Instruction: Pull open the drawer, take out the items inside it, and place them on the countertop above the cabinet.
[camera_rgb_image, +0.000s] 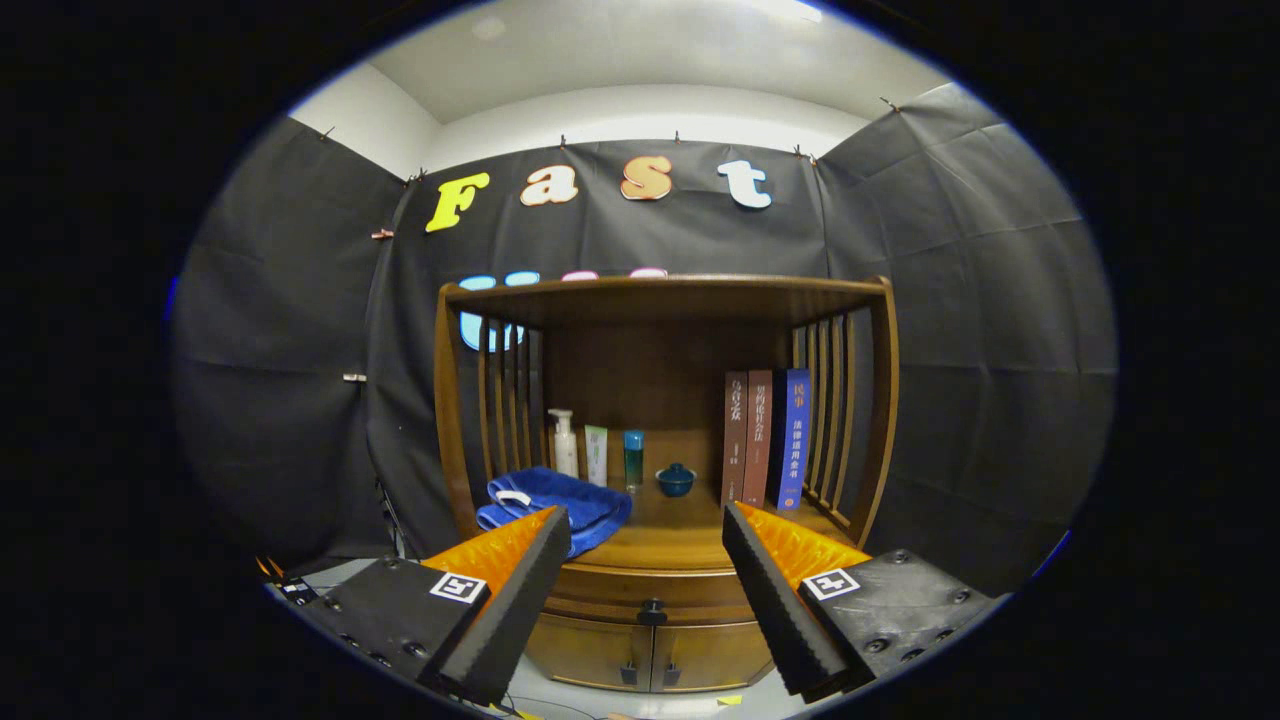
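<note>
Two claw (647, 520) fingers apart, wooden countertop (680, 545), black-draped booth

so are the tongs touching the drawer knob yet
Apart. In the gripper view the tongs are open and empty, and the drawer knob sits beyond them, in the gap between the fingers, with cabinet front visible around it.

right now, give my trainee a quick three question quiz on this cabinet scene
1. True or false: the wooden drawer with the small dark round knob is pulled open.
2. How many upright books stand on the wooden countertop? A two, B three, C five.
3. The hand-held gripper is ____ (open or shut).

Key: 1 false, it is closed. 2 B. 3 open, fingers spread apart and holding nothing, the knob beyond them.
</note>
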